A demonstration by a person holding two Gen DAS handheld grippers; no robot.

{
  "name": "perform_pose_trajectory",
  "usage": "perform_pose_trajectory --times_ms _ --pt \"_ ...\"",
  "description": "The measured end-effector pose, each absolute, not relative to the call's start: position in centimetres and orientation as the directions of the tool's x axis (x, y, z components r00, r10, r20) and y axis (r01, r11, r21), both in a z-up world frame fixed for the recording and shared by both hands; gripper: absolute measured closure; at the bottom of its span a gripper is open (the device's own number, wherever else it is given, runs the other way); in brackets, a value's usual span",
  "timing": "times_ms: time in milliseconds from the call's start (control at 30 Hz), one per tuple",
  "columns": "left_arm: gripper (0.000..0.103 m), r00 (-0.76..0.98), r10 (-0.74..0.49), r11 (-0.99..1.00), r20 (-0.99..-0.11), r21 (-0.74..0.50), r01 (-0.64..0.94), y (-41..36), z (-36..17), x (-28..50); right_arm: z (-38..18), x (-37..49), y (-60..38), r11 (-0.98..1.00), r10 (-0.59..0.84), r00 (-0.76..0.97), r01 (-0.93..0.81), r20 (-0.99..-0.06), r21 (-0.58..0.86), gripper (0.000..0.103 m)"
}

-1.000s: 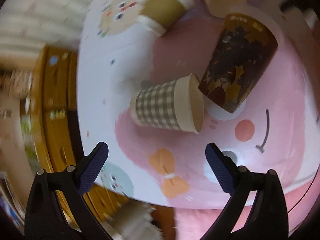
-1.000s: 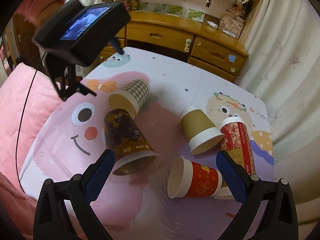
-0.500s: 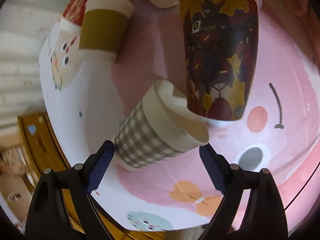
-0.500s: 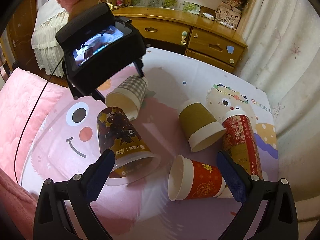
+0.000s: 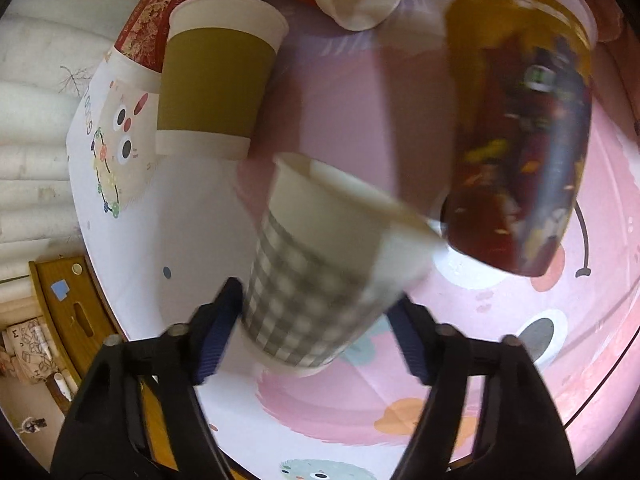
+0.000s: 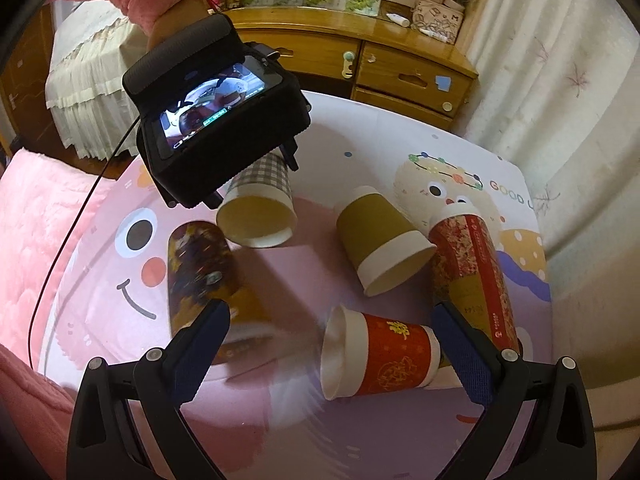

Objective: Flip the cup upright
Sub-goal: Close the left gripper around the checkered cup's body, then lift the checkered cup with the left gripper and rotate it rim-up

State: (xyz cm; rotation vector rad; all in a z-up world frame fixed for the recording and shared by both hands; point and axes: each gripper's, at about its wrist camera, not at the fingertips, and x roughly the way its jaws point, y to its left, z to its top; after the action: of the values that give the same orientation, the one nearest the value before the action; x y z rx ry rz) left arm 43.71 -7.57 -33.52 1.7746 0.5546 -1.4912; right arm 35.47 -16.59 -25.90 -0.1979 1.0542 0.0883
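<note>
A grey checked paper cup (image 5: 312,280) sits between the fingers of my left gripper (image 5: 316,324), which is shut on its lower body. The cup is tilted, its mouth pointing away and up. In the right wrist view the same cup (image 6: 260,196) hangs under the left gripper's camera housing (image 6: 216,112), mouth toward me. A dark printed cup (image 5: 520,128) lies beside it on the mat, also in the right wrist view (image 6: 204,276). My right gripper (image 6: 332,340) is open and empty, above the near part of the table.
On the pink cartoon mat (image 6: 120,320) lie a brown cup (image 6: 380,236), a red cup (image 6: 384,352) and a tall red patterned cup (image 6: 472,272). A wooden dresser (image 6: 360,64) stands behind the table, curtains to the right, pink bedding to the left.
My left gripper moved in on the checked cup, closed on it and began tilting it up off the mat. The dark printed cup rolled slightly. My right gripper stayed open and nearly still.
</note>
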Motion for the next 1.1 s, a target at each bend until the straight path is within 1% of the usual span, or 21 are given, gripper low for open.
perform_pose_trajectory --times_ms 167,300,467,533,633,767,867,1000,1100 --pt "0.041 0.250 -0.165 -0.580 -0.954 0.299 0.758 -7.0 -32.5 43.9 -25.9 35.6 -17.2 0.985 -0.028 0.484 -0.138 -0.875 -0.108 0.000" --pt "0.041 0.270 -0.192 -0.460 -0.943 0.330 0.824 -6.6 -31.0 44.5 -25.7 35.4 -17.0 0.988 -0.024 0.480 -0.123 -0.877 -0.094 0.000" --pt "0.041 0.332 -0.205 -0.198 -0.921 0.372 0.907 -5.8 -28.0 45.4 -24.7 34.8 -16.9 0.994 0.016 0.484 -0.102 -0.875 -0.039 0.000" --pt "0.041 0.358 -0.192 -0.091 -0.914 0.380 0.921 -5.2 -26.9 45.6 -24.0 34.5 -16.8 0.996 0.041 0.490 -0.093 -0.871 -0.006 0.000" --pt "0.041 0.393 -0.156 0.120 -0.906 0.377 0.918 -3.6 -25.1 45.5 -22.8 33.8 -16.5 0.997 0.069 0.499 -0.074 -0.864 0.037 0.000" --pt "0.041 0.436 -0.090 0.406 -0.896 0.366 0.837 -0.5 -23.5 44.3 -20.9 32.2 -15.9 0.995 0.097 0.523 -0.056 -0.847 0.079 0.000" --pt "0.041 0.467 -0.015 0.595 -0.884 0.367 0.715 2.6 -22.9 42.5 -19.4 30.1 -15.1 0.995 0.102 0.545 -0.051 -0.832 0.089 0.000" --pt "0.041 0.463 0.048 0.766 -0.885 0.330 0.552 6.8 -22.4 38.8 -17.8 26.2 -14.3 0.994 0.103 0.567 -0.033 -0.817 0.102 0.000" --pt "0.041 0.423 0.028 0.852 -0.906 0.243 0.464 9.2 -22.5 35.6 -16.9 22.6 -13.8 0.993 0.101 0.575 -0.006 -0.812 0.119 0.000"
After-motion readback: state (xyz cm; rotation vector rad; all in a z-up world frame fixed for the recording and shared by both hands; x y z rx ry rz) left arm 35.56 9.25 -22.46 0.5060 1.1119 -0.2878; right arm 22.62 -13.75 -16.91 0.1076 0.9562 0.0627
